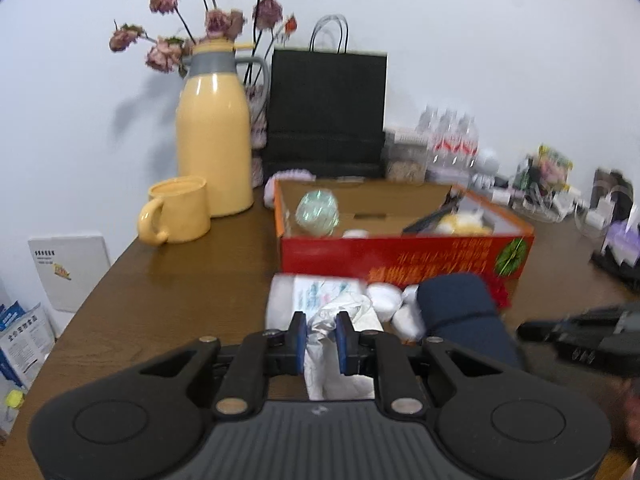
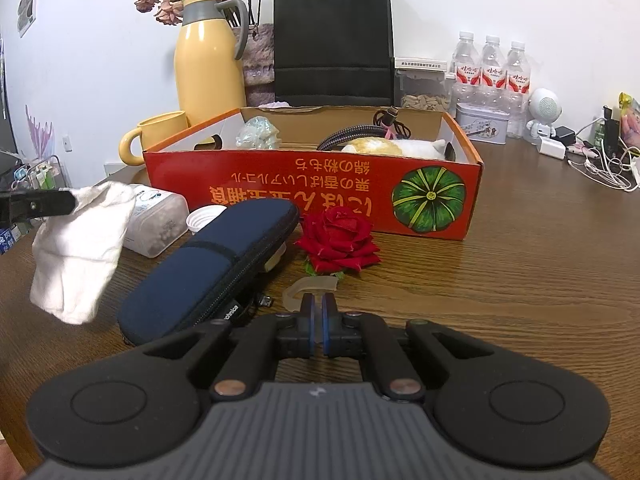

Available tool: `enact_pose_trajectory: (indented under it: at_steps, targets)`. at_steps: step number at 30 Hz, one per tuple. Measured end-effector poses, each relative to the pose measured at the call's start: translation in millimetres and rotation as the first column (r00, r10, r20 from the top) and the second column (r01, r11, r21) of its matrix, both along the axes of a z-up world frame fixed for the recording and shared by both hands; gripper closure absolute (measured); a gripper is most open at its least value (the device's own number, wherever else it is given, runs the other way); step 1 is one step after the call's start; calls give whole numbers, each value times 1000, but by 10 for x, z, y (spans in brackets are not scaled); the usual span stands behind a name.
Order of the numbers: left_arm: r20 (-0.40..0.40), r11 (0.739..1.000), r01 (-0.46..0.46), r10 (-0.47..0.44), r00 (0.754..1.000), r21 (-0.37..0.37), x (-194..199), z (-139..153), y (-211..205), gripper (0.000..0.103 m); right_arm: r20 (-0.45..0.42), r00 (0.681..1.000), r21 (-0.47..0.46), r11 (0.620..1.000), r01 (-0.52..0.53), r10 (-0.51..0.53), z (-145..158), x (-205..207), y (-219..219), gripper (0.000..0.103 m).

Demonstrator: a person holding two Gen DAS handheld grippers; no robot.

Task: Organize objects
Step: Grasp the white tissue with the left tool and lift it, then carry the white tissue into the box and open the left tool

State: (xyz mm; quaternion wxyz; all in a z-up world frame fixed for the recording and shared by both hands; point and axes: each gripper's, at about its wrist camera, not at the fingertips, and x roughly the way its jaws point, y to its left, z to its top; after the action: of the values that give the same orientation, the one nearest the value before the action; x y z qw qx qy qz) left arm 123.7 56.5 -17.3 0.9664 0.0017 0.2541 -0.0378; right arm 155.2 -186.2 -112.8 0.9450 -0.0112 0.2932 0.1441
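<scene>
Brown wood-grain table point(image 2: 520, 272) meets a plain white wall point(image 2: 500, 0).

1. The table point(image 2: 520, 272) is dark brown wood grain.
2. A red cardboard box point(image 2: 320, 196) sits near its middle.
3. In front of the box lie a red rose point(image 2: 340, 240), a navy zippered case point(image 2: 216, 268), a white bottle cap point(image 2: 204, 216) and a clear plastic container point(image 2: 160, 220).
4. Behind stand a yellow thermos jug point(image 2: 208, 64), a yellow mug point(image 2: 156, 132), a black paper bag point(image 2: 332, 40) and three water bottles point(image 2: 492, 72).
</scene>
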Motion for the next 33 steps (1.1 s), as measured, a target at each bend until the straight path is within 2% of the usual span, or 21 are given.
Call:
enact_pose_trajectory:
  at_steps: [6, 8, 9, 10, 15, 20, 22, 23, 24, 25, 33]
  targets:
    - [-92, 1000, 0, 2, 996, 13, 70, -226, 74, 83, -2, 1000, -1, 1000, 0, 0, 2, 1, -2, 99]
    - [-117, 1000, -24, 25, 993, 7, 95, -268, 76, 59, -1, 1000, -1, 1000, -1, 1, 1, 2, -1, 99]
    - [-123, 999, -32, 32, 992, -1, 101, -278, 75, 39, -1, 1000, -1, 1000, -1, 1, 1, 2, -1, 99]
    - [-123, 999, -36, 34, 992, -12, 98, -285, 72, 29, -1, 1000, -1, 1000, -1, 1, 1, 2, -1, 99]
    - [-153, 997, -54, 47, 987, -47, 107, -318, -10, 12, -1, 1000, 0, 1000, -1, 1, 2, 0, 1, 99]
    - [-207, 998, -63, 64, 976, 10, 129, -432, -198, 11, 0, 1000, 0, 1000, -1, 1, 6, -3, -1, 99]
    - [-193, 995, -82, 91, 977, 51, 120, -480, -268, 10, 0, 1000, 0, 1000, -1, 1, 6, -2, 0, 99]
    - [-180, 995, -95, 102, 978, 42, 101, -495, -276, 11, 0, 1000, -1, 1000, -1, 1, 6, -1, 0, 99]
    - [-170, 993, -107, 113, 979, 43, 88, -495, -284, 18, 1, 1000, -1, 1000, -1, 1, 8, -1, -2, 99]
    - [-160, 993, -111, 116, 980, 39, 72, -484, -286, 33, 1, 1000, -1, 1000, -2, 2, 9, -4, -1, 99]
    - [-147, 991, -128, 121, 982, -36, 16, -410, -167, 47, 21, 999, 10, 1000, -24, 24, -28, -117, -19, 99]
